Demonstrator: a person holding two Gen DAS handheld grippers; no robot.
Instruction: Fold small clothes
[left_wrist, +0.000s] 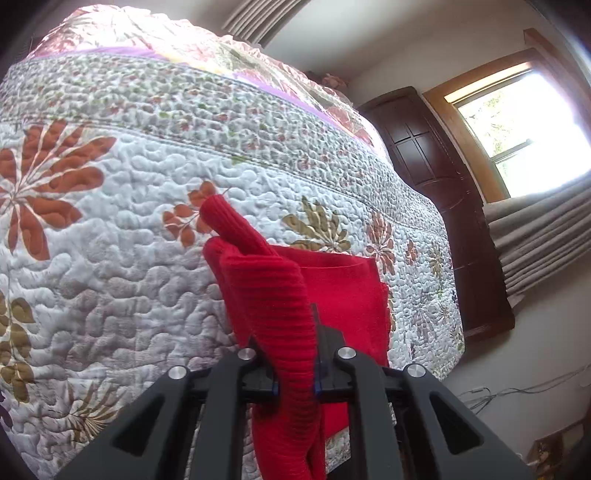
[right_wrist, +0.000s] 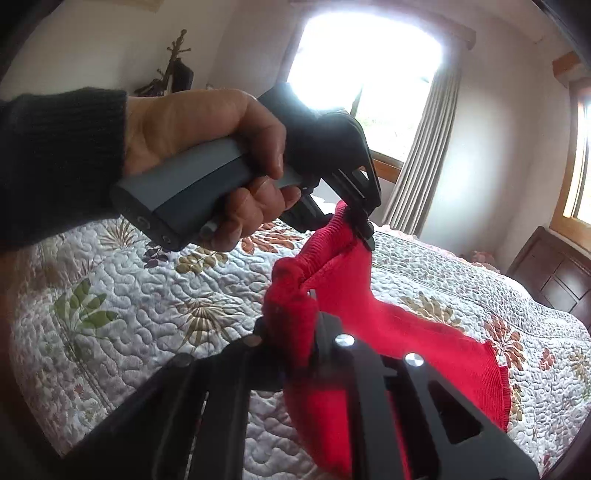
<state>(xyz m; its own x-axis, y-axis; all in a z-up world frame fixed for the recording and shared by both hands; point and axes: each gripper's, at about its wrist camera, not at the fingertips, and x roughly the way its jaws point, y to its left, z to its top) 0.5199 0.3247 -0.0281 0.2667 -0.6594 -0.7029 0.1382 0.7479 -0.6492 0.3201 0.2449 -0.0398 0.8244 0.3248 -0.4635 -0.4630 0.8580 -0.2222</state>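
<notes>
Garment: one red knitted garment (left_wrist: 332, 288), ribbed, small; it hangs in the air just above the bed, its lower part trailing onto the quilt (left_wrist: 129, 229).

Left gripper (left_wrist: 295, 354): its jaws are closed on a bunched ribbed fold of the red knit, which spills down between them. From the right wrist view I can see the left hand (right_wrist: 207, 147) in a dark sleeve squeezing the grey handle.

Right gripper (right_wrist: 314, 325): clamped too, on a thick wad of the same red knit, near where the left gripper (right_wrist: 364, 230) pinches it.

Where they hold: the two grips sit close together along what looks like one ribbed edge, perhaps a cuff or hem; I cannot tell which.

How it will handle: soft, limp and light by the look of it; it sags at once wherever it is not held. The rib should stretch and may slip from a thin pinch, so I would say a full fold of cloth between the jaws is safer than a single layer.

Where to take hold: my guess is the two corners of one edge, spread well apart, so the cloth hangs flat instead of bunching.

Count: one garment, two grippers, one bed, one hand in view. No other clothes show.
</notes>
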